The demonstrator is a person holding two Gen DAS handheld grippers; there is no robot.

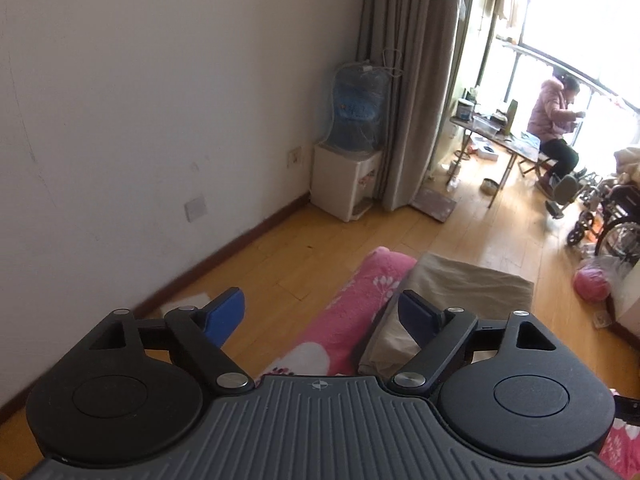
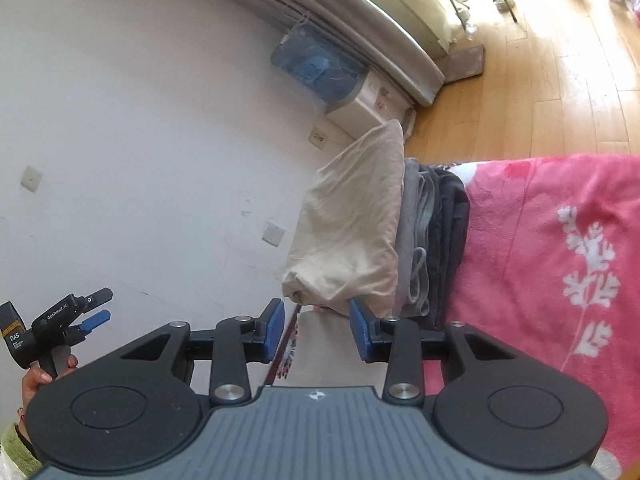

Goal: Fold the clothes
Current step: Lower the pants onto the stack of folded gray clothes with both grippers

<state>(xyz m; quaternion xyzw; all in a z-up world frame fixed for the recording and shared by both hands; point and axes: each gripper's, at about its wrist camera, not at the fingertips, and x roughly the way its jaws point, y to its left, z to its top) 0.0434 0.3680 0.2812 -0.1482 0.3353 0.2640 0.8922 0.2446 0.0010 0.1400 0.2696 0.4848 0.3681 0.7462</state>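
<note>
A neat pile of folded clothes (image 2: pixel 384 236) sits on the pink blanket (image 2: pixel 560 248), and the left gripper (image 1: pixel 320 316) and right gripper (image 2: pixel 318 330) both hang wide apart, holding nothing, so no loose clothes show.

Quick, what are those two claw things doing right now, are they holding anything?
Left gripper: open, holding nothing.
Right gripper: open, holding nothing, just in front of the beige folded garment.
</note>
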